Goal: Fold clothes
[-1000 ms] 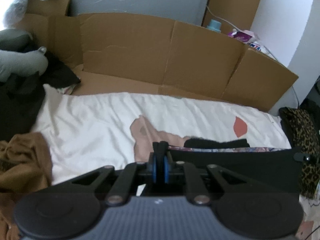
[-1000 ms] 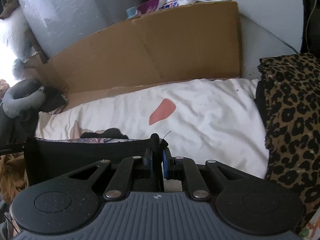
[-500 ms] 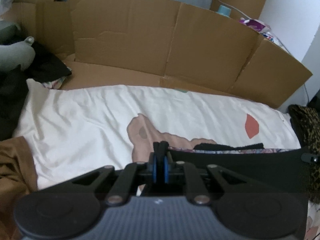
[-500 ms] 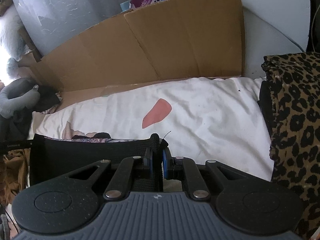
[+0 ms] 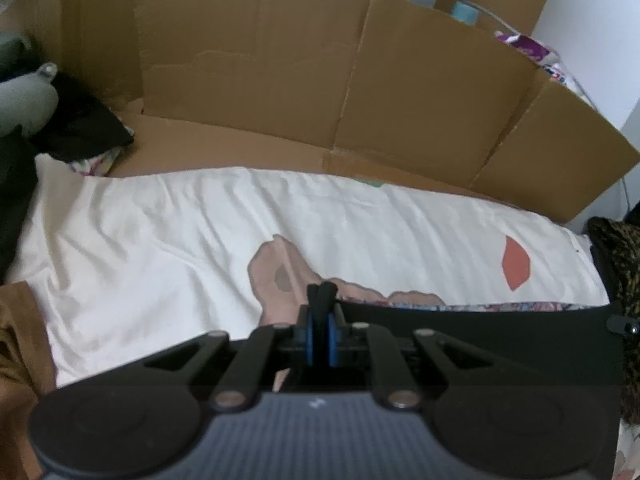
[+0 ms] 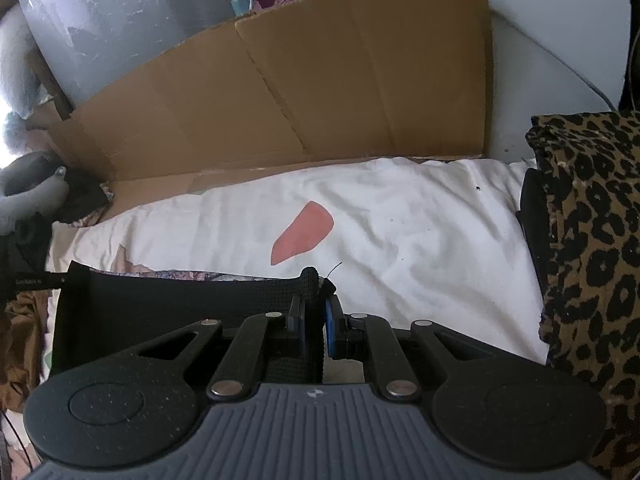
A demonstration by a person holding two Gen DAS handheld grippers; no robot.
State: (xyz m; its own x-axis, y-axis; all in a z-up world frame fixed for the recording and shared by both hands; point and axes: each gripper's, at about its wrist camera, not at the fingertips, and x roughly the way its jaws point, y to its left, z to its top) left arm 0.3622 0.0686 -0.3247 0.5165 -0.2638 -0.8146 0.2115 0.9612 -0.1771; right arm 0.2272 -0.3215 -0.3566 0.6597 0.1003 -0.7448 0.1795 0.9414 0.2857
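Observation:
A black garment (image 5: 500, 340) is stretched flat between my two grippers, a little above the white bed sheet (image 5: 160, 248). My left gripper (image 5: 320, 300) is shut on its left corner. My right gripper (image 6: 314, 292) is shut on its right corner; the cloth (image 6: 168, 308) runs off to the left in that view. A patterned inner edge shows along the garment's far hem. What hangs below the grippers is hidden.
A cardboard wall (image 5: 360, 92) stands behind the sheet. A leopard-print pile (image 6: 592, 260) lies at the right. A brown garment (image 5: 16, 344) and dark clothes with a grey plush (image 5: 24, 100) lie at the left.
Both grippers have moved forward over the sheet with the black garment held taut; the cardboard wall looms closer and the clothes at the left slid out of view.

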